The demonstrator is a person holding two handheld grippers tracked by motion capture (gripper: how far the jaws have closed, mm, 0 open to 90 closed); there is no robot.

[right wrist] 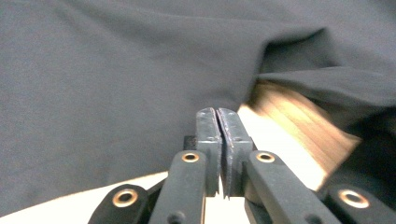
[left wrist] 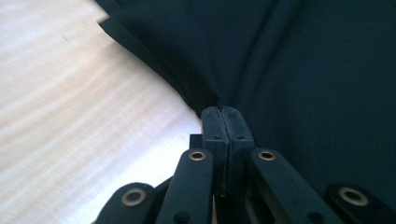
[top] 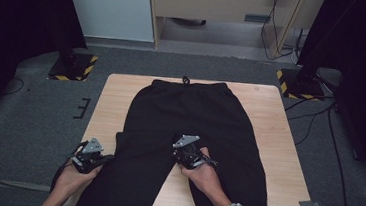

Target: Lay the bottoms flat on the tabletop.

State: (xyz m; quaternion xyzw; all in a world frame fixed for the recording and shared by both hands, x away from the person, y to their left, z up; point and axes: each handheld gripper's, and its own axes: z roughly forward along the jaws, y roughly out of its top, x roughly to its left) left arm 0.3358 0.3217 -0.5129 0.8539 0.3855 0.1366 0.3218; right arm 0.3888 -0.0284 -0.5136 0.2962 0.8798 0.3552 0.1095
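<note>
Black trousers (top: 189, 128) lie flat across the table (top: 113, 102). Left gripper (left wrist: 225, 116) has its jaws pinched on the trouser edge; right gripper (right wrist: 223, 119) jaws meet at the inner leg, no cloth visibly between them.

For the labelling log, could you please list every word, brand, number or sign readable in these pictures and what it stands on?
No readable text anywhere.
Black trousers: no label or print shows.
Wooden table: bare of writing; the small grey tab at its near right corner is too small to read.
Yellow-and-black striped stand bases: hazard stripes, no words.
</note>
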